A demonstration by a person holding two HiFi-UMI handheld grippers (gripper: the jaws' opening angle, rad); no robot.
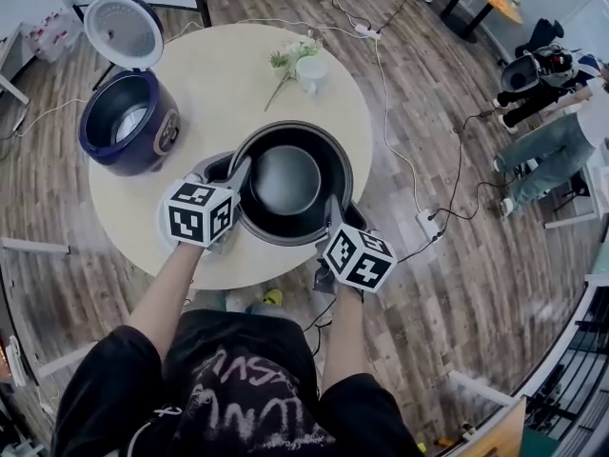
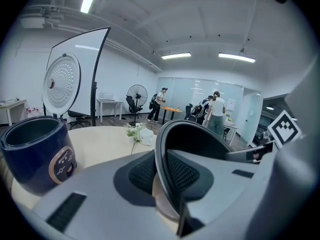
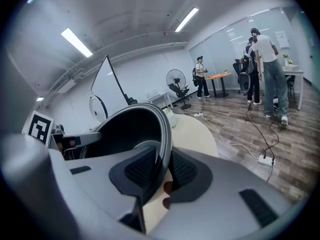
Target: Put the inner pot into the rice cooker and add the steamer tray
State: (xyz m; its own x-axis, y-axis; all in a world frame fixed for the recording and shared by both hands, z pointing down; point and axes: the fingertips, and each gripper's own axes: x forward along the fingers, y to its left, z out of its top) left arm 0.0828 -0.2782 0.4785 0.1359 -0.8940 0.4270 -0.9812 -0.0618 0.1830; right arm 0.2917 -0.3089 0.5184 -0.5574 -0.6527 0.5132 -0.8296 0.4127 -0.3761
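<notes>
The dark inner pot (image 1: 288,181) hangs above the round table's front half, held by its rim on both sides. My left gripper (image 1: 231,181) is shut on the pot's left rim (image 2: 162,176), one pad inside the wall and one outside. My right gripper (image 1: 335,215) is shut on the inner pot's right rim (image 3: 162,159) in the same way. The navy rice cooker (image 1: 127,120) stands at the table's left edge with its lid (image 1: 124,30) swung up, and its cavity is empty. From the left gripper view the rice cooker (image 2: 36,151) sits to the left. No steamer tray shows.
A white cup with a flower sprig (image 1: 304,67) sits at the far side of the round table (image 1: 209,74). Cables and a power strip (image 1: 425,223) lie on the wooden floor to the right. People stand by desks (image 3: 262,69) farther off.
</notes>
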